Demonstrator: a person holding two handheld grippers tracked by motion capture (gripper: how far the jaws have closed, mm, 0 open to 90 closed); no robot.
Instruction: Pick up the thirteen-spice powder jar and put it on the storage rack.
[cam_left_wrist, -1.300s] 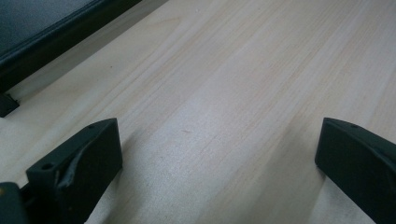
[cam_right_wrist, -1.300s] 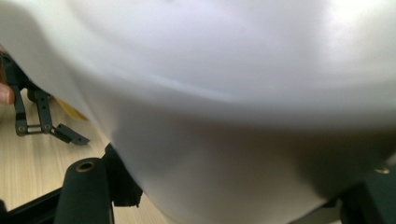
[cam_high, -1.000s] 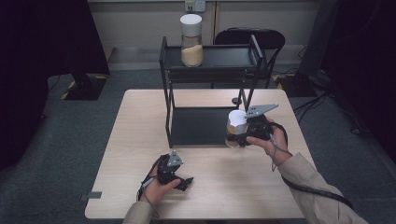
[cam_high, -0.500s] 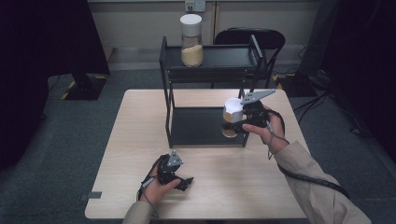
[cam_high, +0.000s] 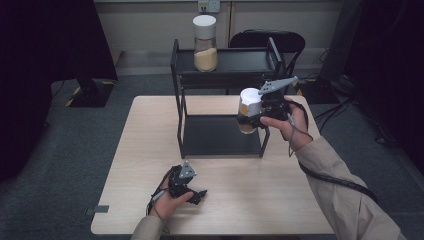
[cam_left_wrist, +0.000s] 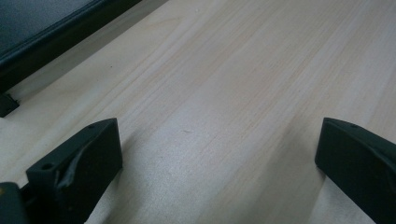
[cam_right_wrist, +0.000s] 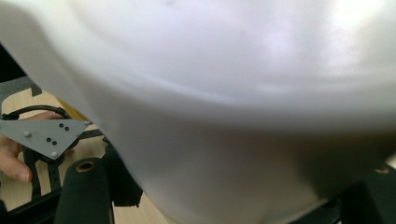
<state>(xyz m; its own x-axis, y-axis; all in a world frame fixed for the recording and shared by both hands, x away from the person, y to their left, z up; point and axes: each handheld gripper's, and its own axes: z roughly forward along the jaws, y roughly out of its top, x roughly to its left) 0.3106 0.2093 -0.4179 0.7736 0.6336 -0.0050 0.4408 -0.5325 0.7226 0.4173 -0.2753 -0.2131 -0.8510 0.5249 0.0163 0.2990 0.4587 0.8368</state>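
wooden table (cam_high: 150, 150) — right hand-held gripper (cam_high: 255, 116) clamps white-lidded jar (cam_high: 248, 110); left hand-held gripper (cam_high: 197, 194) wide.

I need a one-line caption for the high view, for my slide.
Right gripper holds a white-lidded jar beside the black two-tier rack; left gripper rests open on the table.
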